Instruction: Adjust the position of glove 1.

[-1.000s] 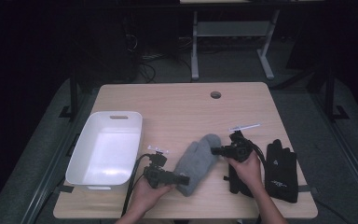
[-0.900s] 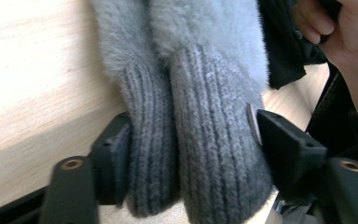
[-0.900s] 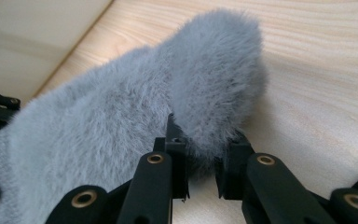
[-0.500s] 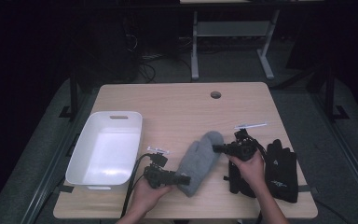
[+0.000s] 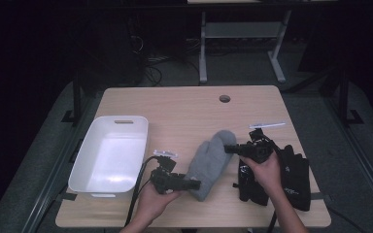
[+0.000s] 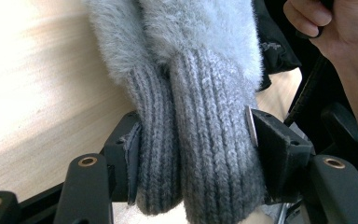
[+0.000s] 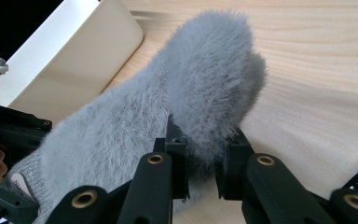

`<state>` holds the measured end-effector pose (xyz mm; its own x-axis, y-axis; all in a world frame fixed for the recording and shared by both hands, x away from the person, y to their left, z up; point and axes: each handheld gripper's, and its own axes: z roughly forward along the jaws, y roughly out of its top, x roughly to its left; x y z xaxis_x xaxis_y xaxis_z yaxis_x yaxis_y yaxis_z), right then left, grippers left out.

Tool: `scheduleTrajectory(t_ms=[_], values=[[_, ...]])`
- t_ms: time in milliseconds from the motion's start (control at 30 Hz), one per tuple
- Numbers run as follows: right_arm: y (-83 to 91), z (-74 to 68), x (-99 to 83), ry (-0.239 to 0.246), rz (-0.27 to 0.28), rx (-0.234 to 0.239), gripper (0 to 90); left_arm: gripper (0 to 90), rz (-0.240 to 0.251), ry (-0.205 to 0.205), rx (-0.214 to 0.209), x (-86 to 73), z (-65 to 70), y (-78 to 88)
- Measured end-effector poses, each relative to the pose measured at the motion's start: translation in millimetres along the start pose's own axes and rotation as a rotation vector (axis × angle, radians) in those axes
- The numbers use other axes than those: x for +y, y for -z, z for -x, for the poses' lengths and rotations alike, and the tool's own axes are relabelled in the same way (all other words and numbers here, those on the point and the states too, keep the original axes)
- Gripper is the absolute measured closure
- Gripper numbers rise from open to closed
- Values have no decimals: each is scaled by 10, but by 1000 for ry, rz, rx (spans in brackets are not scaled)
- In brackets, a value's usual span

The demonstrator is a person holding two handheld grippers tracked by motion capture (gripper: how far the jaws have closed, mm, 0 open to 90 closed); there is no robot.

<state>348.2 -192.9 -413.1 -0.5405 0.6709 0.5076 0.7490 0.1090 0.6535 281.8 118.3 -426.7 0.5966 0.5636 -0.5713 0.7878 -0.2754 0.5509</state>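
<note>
While gripping the knit cuffs [image 6: 191,154] at the near edge, keep the left gripper [image 5: 196,184] clenched squarely across both of them (jaws just been closing, with the cuffs between the pads and now pinched from each side). Hold that end low and steady above the table [image 5: 184,107], as the anchor. Farther along, treat the grey mittens [image 5: 211,160] as one stacked pair, lying slantwise on the table between the two hands. At the fuzzy tip [image 7: 214,93], keep the right gripper [image 5: 227,149] clamped tight on the pile; looks like a shallow bite, so avoid jerking or the fluff may slip free. Lift both ends together, level, with a little tension so that the middle neither sags nor drags. Steer clear of the black gloves [image 5: 296,174] lying just beside the right hand. Beyond, to the left, aim probably for the white tub [image 5: 124,118], open-topped and set apart from the mittens.
</note>
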Motion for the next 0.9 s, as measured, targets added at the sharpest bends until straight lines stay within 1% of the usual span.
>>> scheduleTrajectory(t_ms=[33, 67, 100, 200, 300, 333, 367, 400, 433, 533, 600, 667, 700, 767, 867, 900], values=[[13, -9, 12, 0, 6, 1, 773, 399, 1, -9, 1, 15, 18, 20], [13, -9, 12, 0, 6, 1, 773, 399, 1, -9, 1, 15, 18, 20], [31, -33, 31, 0, 8, 0, 774, 399, 3, -20, 4, 30, 32, 41], [47, -52, 55, 1, 12, 4, 773, 398, 11, -18, 1, 41, 51, 66], [82, -91, 105, -1, 17, 14, 773, 398, 17, -37, 0, 65, 74, 126], [82, -91, 105, -1, 17, 14, 773, 398, 17, -37, 0, 65, 74, 126], [106, -122, 140, 7, 18, 17, 773, 398, 25, -40, -4, 74, 85, 151], [117, -137, 153, 2, 13, 18, 773, 398, 28, -36, -6, 78, 92, 164], [127, -150, 168, 6, 16, 19, 773, 399, 28, -44, -5, 84, 93, 180], [151, -187, 213, 3, 16, 26, 773, 398, 33, -46, -7, 95, 108, 207], [161, -211, 245, 8, 20, 29, 773, 398, 40, -58, -1, 118, 128, 260], [167, -226, 265, 9, 21, 30, 773, 398, 41, -59, -2, 125, 132, 273], [171, -246, 290, 1, 22, 38, 773, 398, 42, -67, 3, 141, 140, 314], [170, -263, 320, 4, 23, 43, 772, 398, 46, -74, 7, 150, 145, 345], [170, -297, 369, 7, 20, 49, 772, 399, 52, -75, 8, 159, 150, 376], [173, -313, 388, 6, 23, 53, 772, 399, 58, -79, 8, 167, 151, 410]])
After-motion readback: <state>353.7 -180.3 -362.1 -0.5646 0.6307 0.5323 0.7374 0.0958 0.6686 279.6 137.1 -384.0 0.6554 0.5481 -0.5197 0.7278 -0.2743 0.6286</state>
